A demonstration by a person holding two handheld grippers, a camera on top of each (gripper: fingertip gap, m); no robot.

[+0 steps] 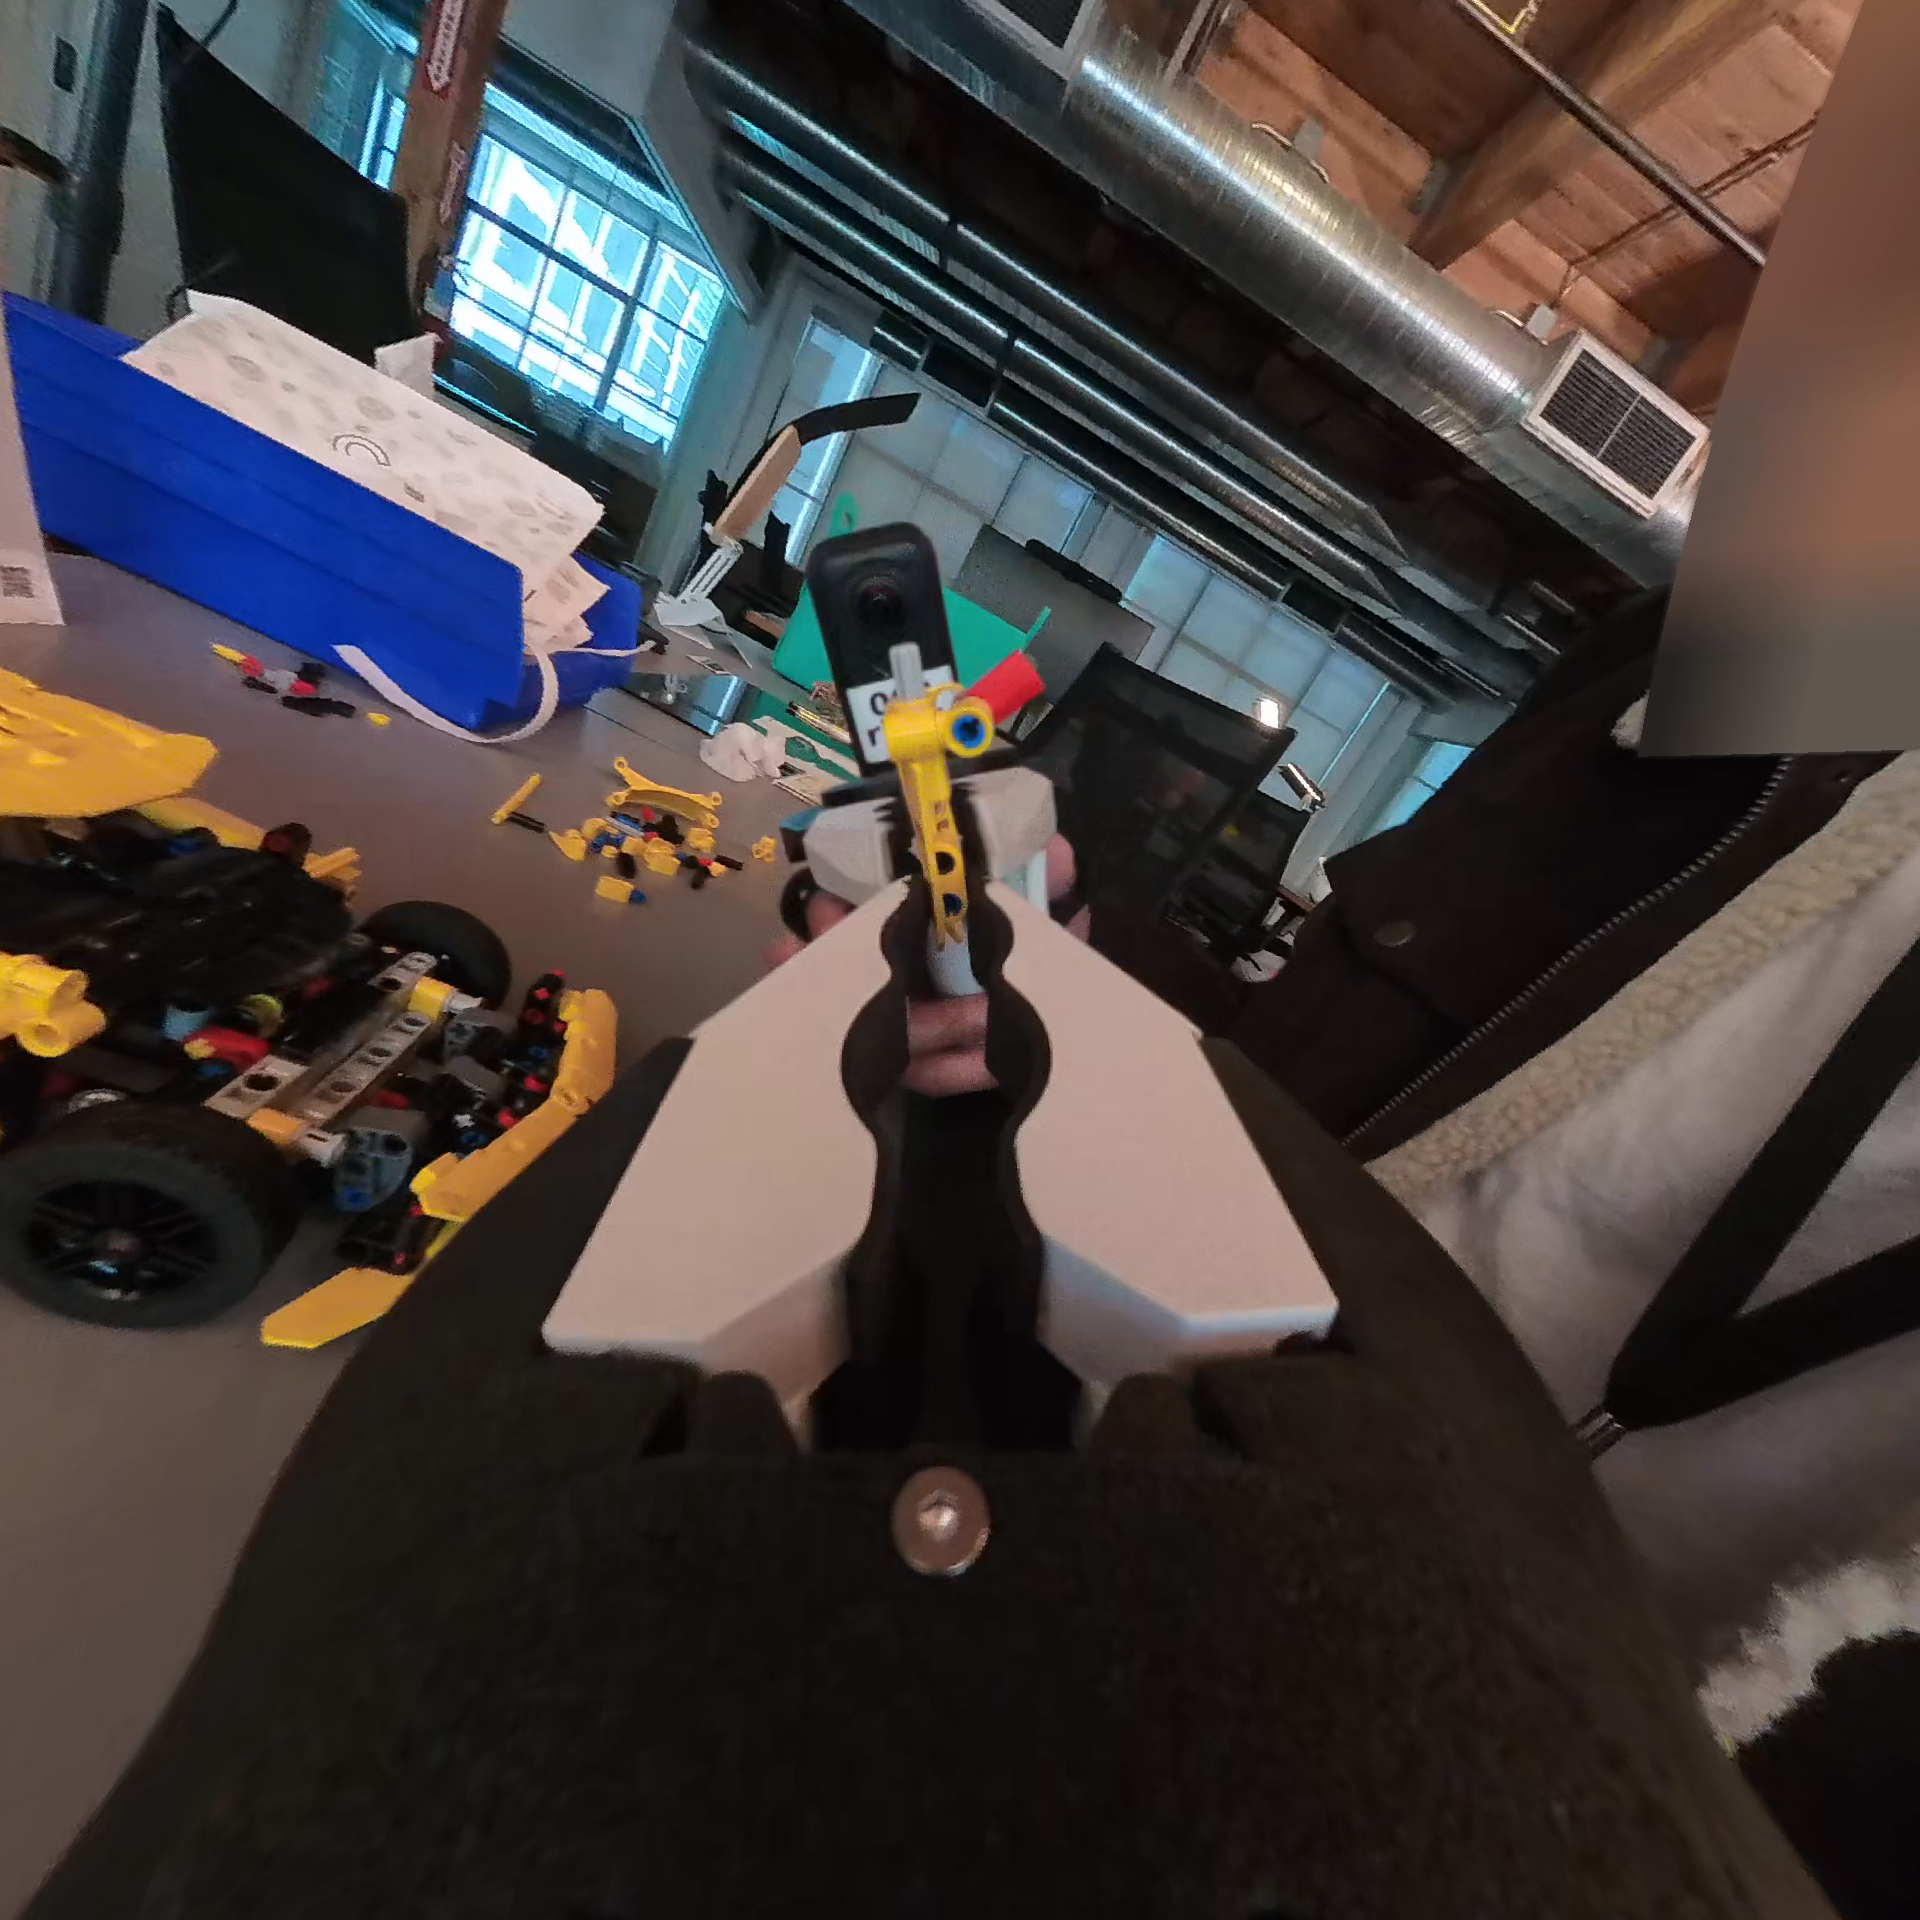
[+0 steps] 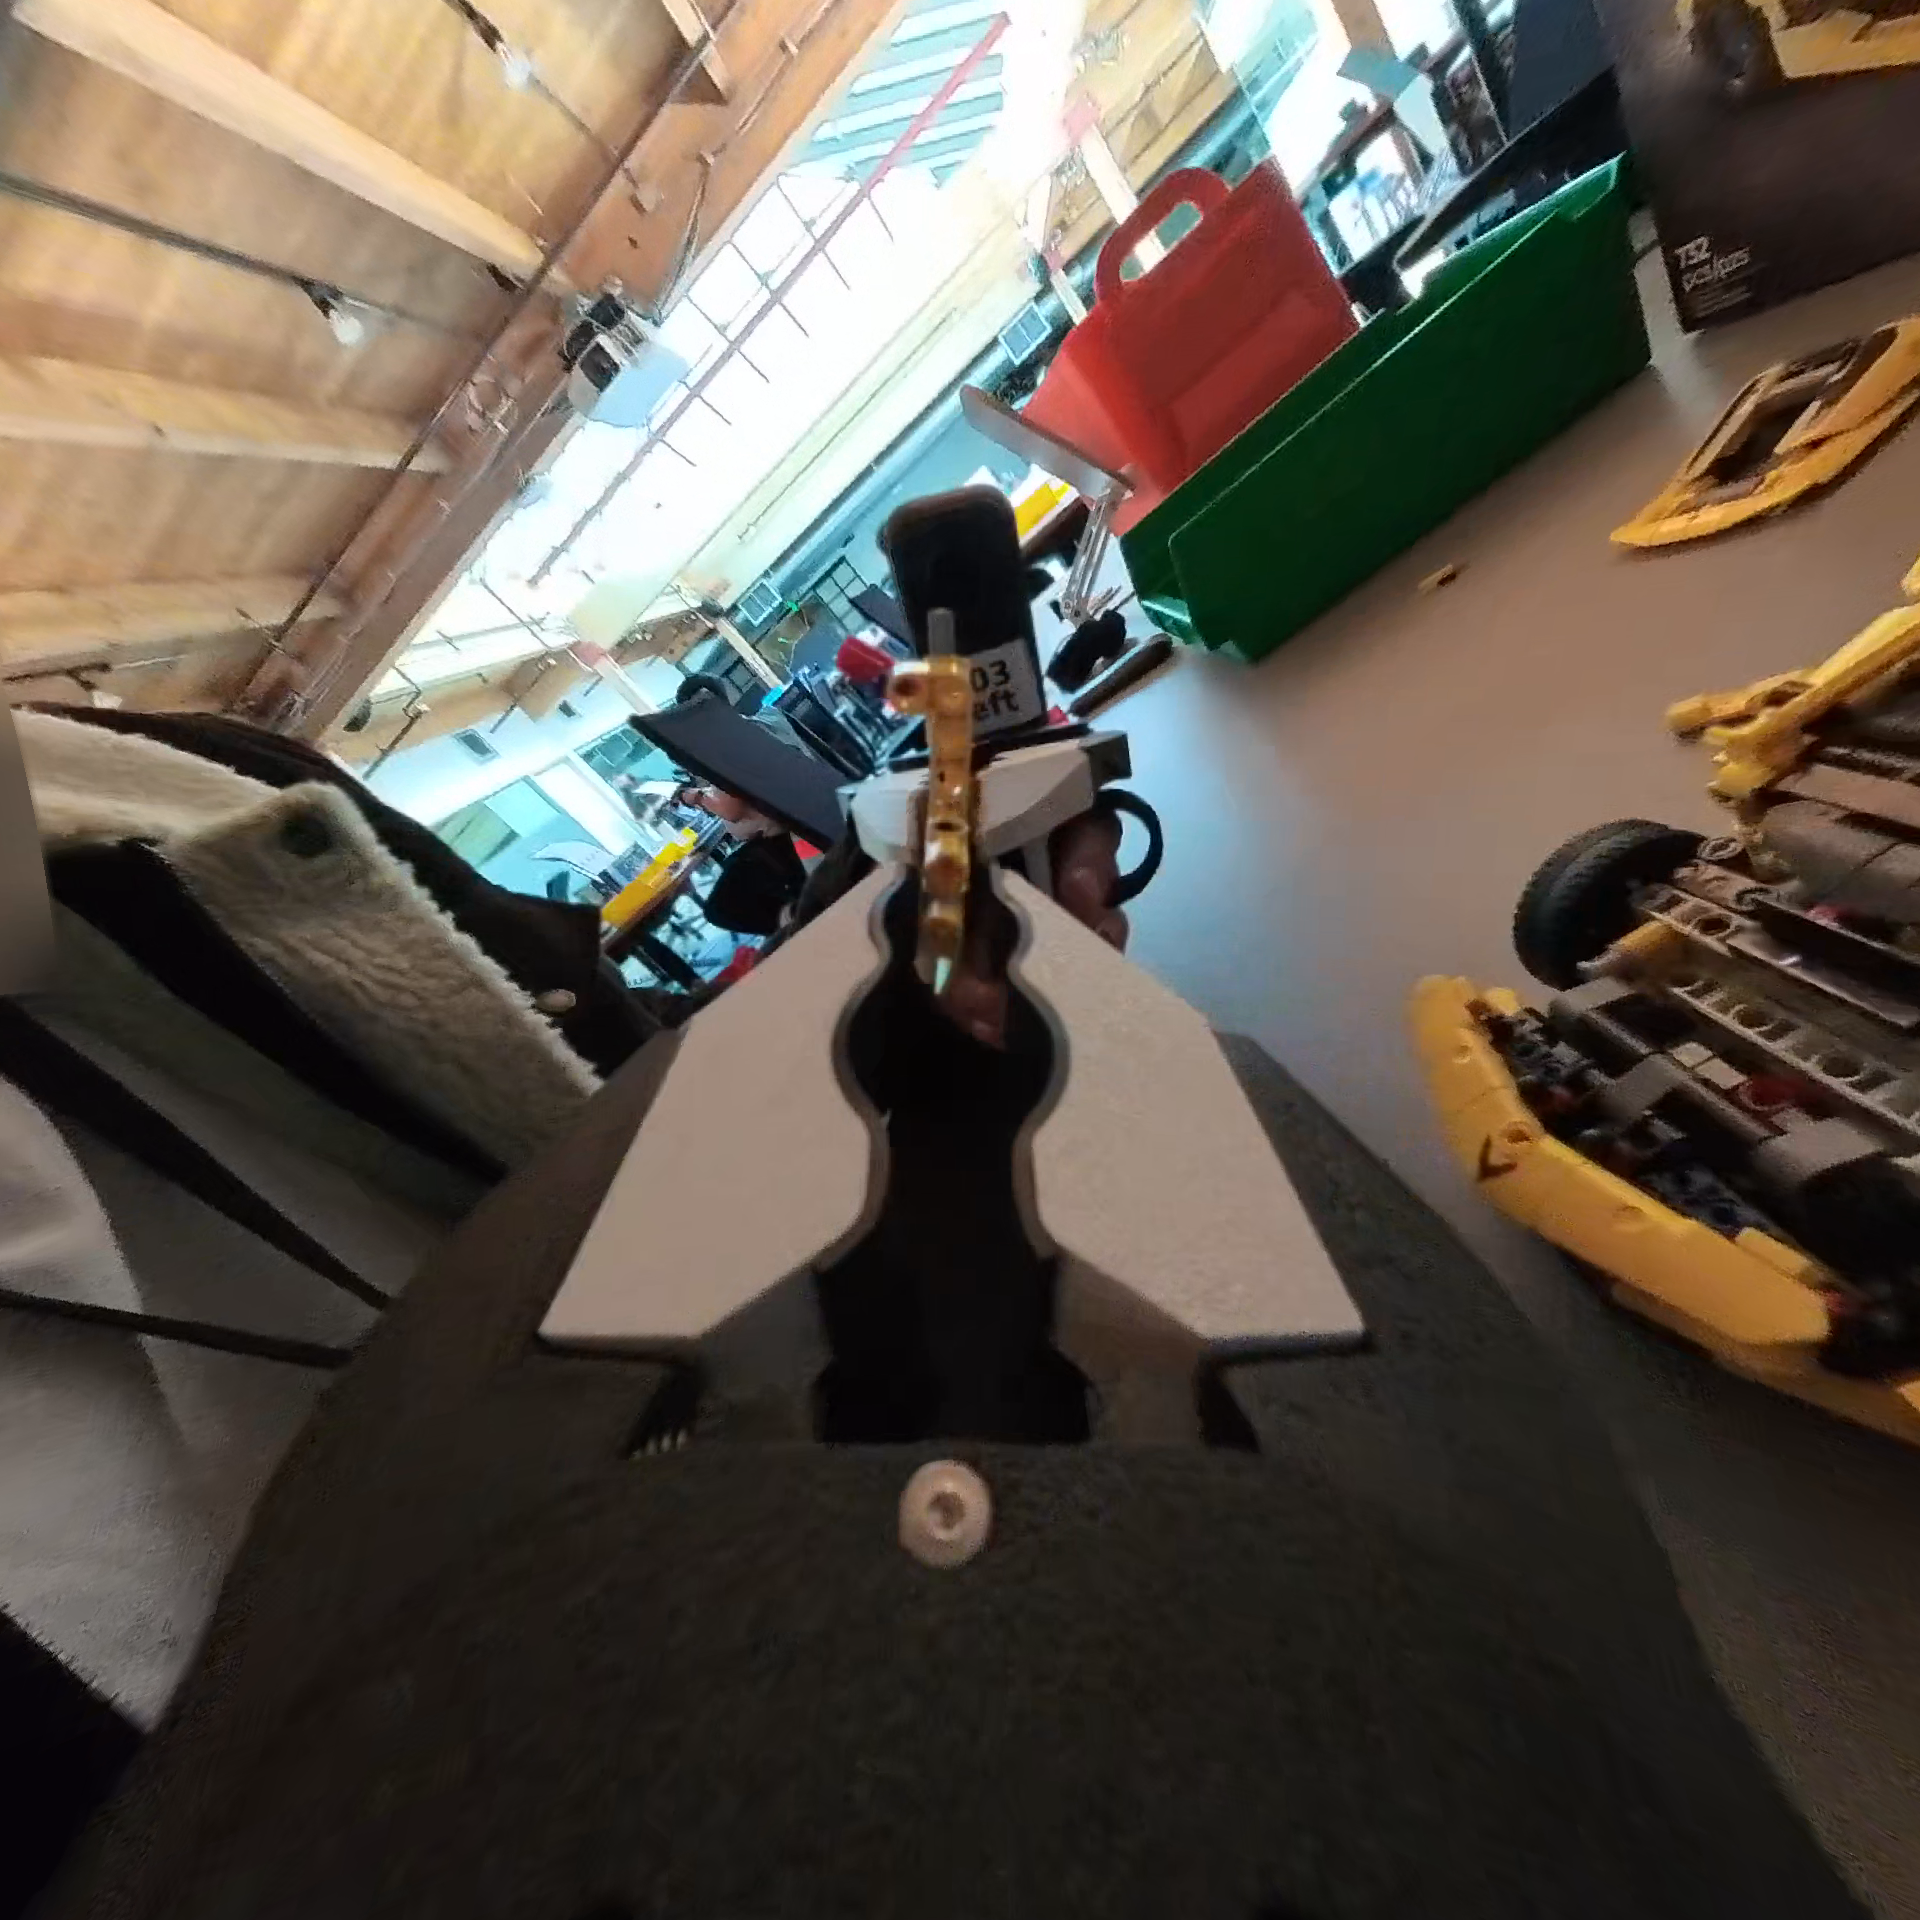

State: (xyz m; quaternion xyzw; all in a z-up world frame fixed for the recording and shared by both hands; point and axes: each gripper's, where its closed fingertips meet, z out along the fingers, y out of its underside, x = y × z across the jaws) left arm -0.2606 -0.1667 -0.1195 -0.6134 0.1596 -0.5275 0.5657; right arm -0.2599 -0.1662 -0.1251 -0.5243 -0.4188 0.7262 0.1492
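Left wrist view looks along the left gripper [image 1: 948, 914], which is lifted off the grey table [image 1: 665, 935] and tilted upward toward the ceiling ducts, its two white fingers [image 1: 800, 1101] drawn together on the lower end of a small yellow beam assembly [image 1: 933, 821] that has a grey axle through it and a blue pin at its upper end. Directly opposite and nose to nose with it is the right gripper [image 1: 925, 831], whose pale fingers close on the same yellow piece from the far side, so the piece hangs in the air between the two tools; a hand [image 1: 951, 1049] shows behind the gap. Right wrist view gives the mirror of this: the right gripper [image 2: 951, 914] is raised and canted, clamped on the yellow beam assembly [image 2: 948, 800], with the left gripper [image 2: 977, 800] facing it and pinching the other end. Each opposing tool carries a black camera [image 1: 881, 613] bearing a white sticker with dark print. On the table to one side lies a partly built yellow and black model car [image 1: 239, 1081], with loose small parts [image 1: 644, 831] near it, and a blue bin [image 1: 260, 520] farther back. A green bin [image 2: 1403, 436] and a dark printed box [image 2: 1766, 187] sit beyond the car in the right wrist view. A person's fleece-lined jacket [image 1: 1558, 1039] fills the edge.
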